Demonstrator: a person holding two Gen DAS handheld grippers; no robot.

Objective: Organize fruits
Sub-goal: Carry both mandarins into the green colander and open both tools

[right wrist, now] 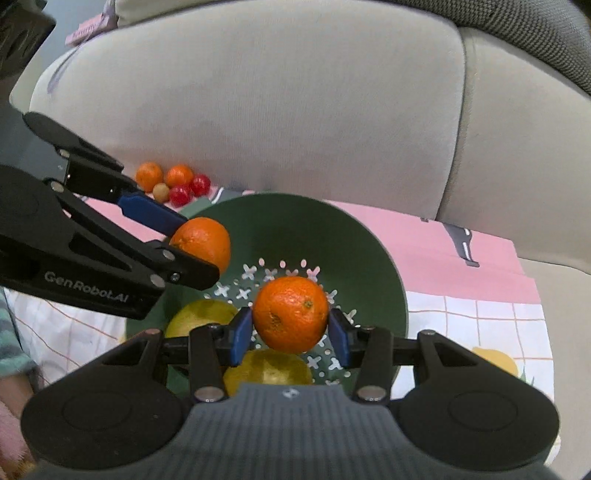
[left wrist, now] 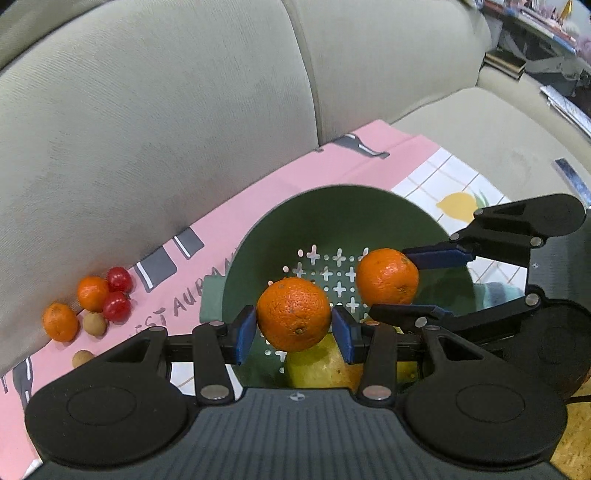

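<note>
My left gripper (left wrist: 294,328) is shut on an orange (left wrist: 293,314) and holds it above the green perforated bowl (left wrist: 332,218). My right gripper (right wrist: 290,328) is shut on a second orange (right wrist: 290,314), also above the bowl (right wrist: 295,221). Each gripper shows in the other's view: the right one (left wrist: 397,282) with its orange (left wrist: 387,276), the left one (right wrist: 192,242) with its orange (right wrist: 202,242). Yellow fruits (right wrist: 267,367) lie in the bowl. A loose cluster of two small oranges (left wrist: 61,321), two red cherry tomatoes (left wrist: 116,305) and brown round fruits (left wrist: 94,323) lies at the sofa back.
The bowl stands on a pink and checked cloth (left wrist: 258,192) spread on a beige sofa seat; the sofa's back cushion (left wrist: 166,110) rises right behind. A cluttered table (left wrist: 546,33) is at the far right of the left wrist view.
</note>
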